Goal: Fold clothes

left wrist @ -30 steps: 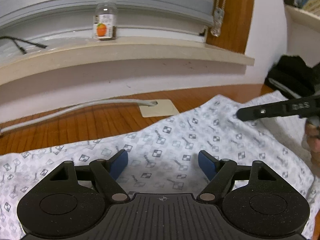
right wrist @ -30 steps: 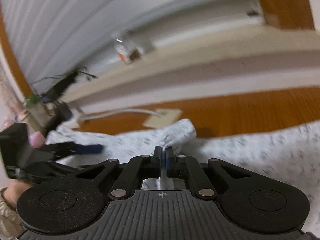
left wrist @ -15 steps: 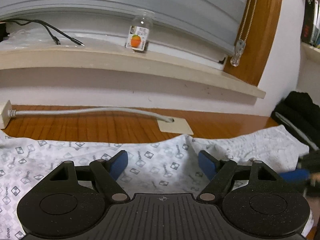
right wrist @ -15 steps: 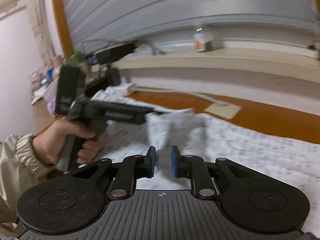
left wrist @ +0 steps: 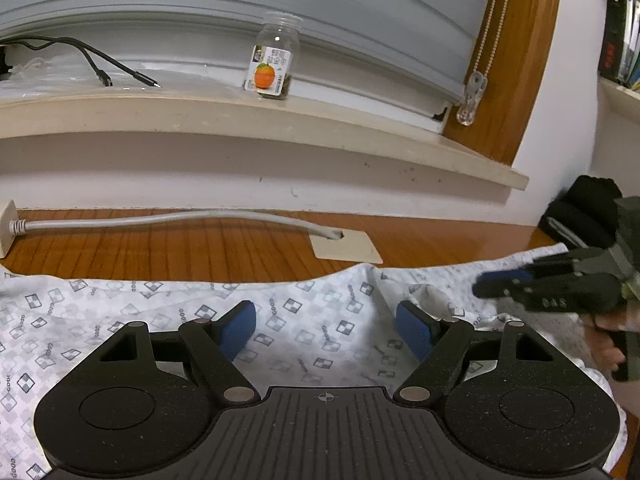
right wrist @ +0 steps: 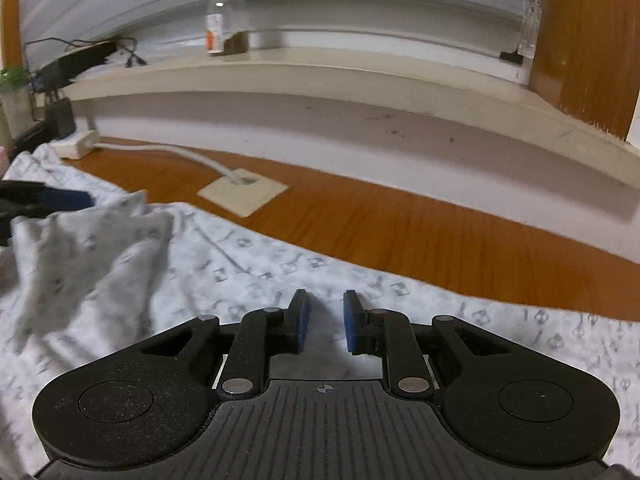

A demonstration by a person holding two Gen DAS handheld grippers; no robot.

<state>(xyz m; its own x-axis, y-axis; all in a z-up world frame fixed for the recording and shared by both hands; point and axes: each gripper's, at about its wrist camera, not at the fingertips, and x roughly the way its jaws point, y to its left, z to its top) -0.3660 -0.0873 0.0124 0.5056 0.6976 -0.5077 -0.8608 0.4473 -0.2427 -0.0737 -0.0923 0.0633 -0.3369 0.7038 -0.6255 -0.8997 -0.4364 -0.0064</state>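
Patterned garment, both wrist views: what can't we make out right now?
- Patterned garment: its kind and full outline, cut off by the frame edges and covered by the left gripper body in the left wrist view.
- Raised fold: motion-blurred in the right wrist view, layers unclear.
- Bottle label text: too small.
- Right gripper: blurred in the left view; fabric contact unclear.

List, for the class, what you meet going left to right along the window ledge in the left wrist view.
Black cables → clear jar with orange label → clear blind-cord pull hanging at the ledge's right end.
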